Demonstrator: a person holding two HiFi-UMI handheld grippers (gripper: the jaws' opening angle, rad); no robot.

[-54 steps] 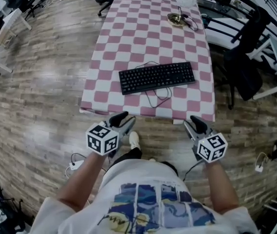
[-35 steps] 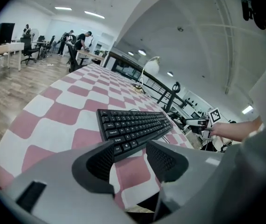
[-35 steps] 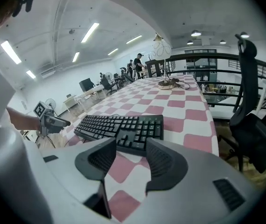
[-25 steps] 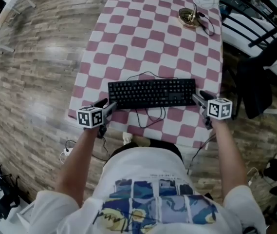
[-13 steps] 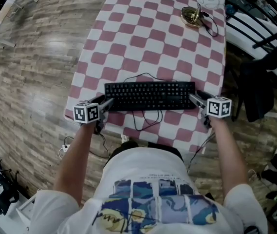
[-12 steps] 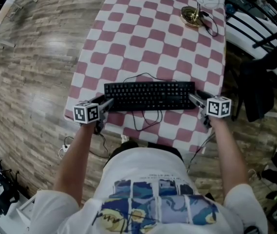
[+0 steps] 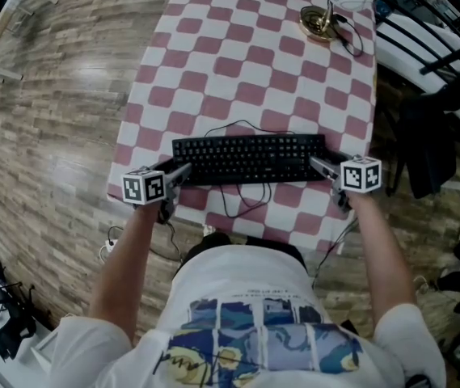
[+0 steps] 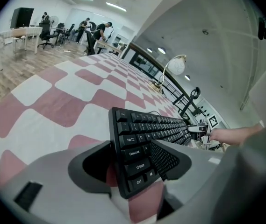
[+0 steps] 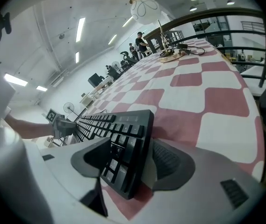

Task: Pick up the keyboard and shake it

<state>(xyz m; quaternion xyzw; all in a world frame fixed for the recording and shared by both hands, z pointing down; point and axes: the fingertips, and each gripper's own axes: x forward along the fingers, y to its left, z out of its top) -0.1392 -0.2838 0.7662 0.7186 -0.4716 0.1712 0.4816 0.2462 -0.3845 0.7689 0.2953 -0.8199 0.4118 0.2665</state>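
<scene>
In the head view, the keyboard (image 7: 248,158) lies flat across the near end of the checked table (image 7: 238,55). My left gripper (image 7: 183,170) is at its left end and my right gripper (image 7: 320,165) at its right end.

In the left gripper view, my jaws have just been opening and stand spread. The keyboard's left end sits between them, unclamped.

In the right gripper view, those jaws have just been opening too. They straddle the keyboard's right end without pinching it.

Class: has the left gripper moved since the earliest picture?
Yes. The left gripper went from off the table to the left end of the keyboard, now between its jaws, which just opened wider.
</scene>
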